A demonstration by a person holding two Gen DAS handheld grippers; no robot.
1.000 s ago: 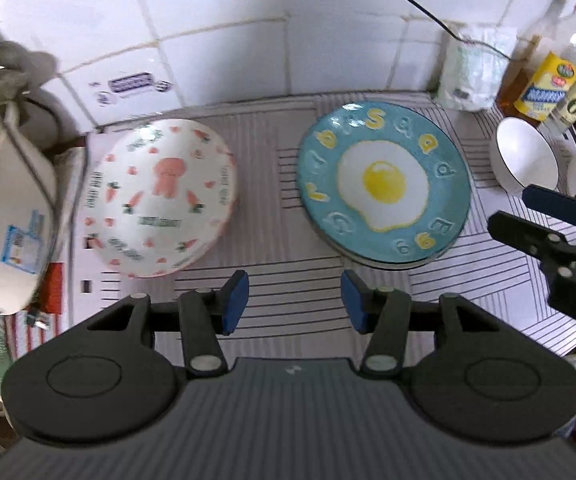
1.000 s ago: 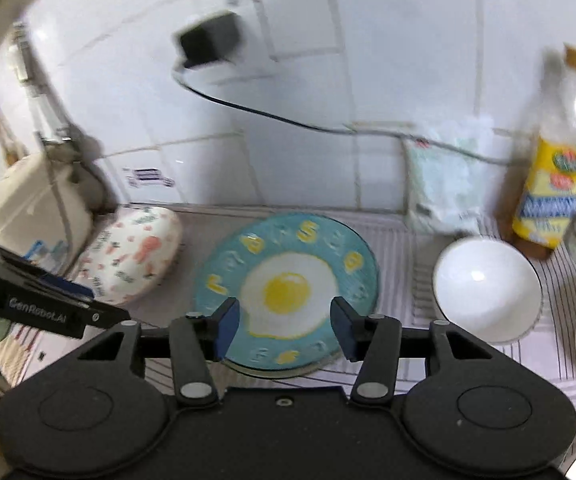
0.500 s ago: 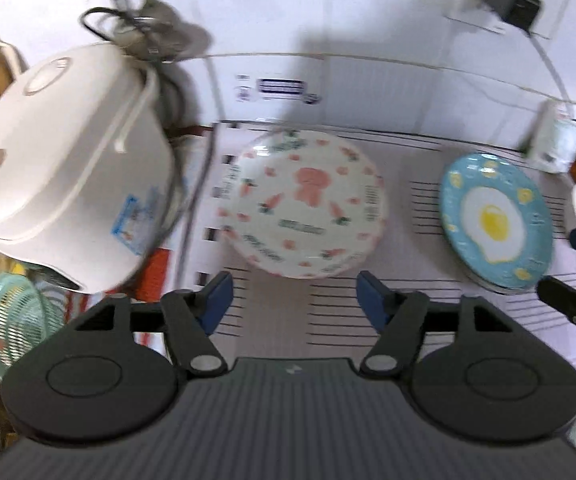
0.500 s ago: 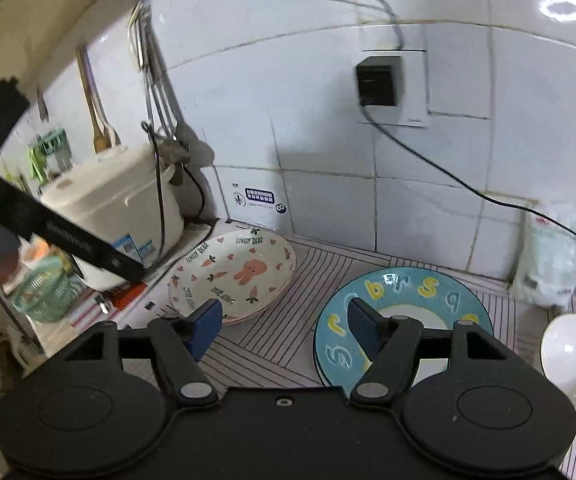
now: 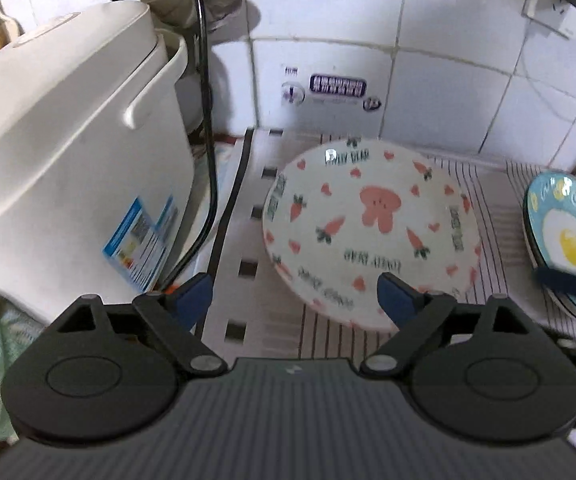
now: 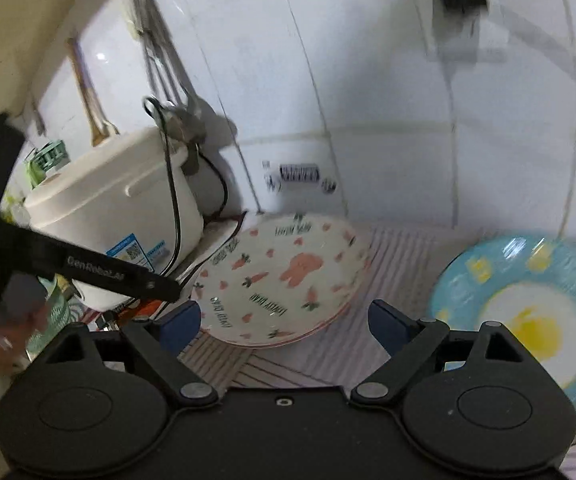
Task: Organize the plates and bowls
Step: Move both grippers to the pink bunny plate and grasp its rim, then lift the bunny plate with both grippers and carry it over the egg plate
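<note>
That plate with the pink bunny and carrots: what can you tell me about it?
The bunny plate is round, white and glossy, ceramic by its look, with a shallow raised rim. A pink rabbit sits in the middle, ringed by carrots, hearts and dark lettering. It rests on the striped mat, near the tiled wall, between the white rice cooker and the blue egg plate. Nothing grips it; it may sit on another plate.

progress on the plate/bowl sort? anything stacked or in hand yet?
Done: nothing visibly. The rabbit-and-carrot plate and the fried-egg plate lie apart on the striped mat; each shows another rim beneath.
In hand: nothing. The left claw is open near the rabbit plate's front rim; the right claw is open and empty.
Left: every grasp and move; no bowls in view.
</note>
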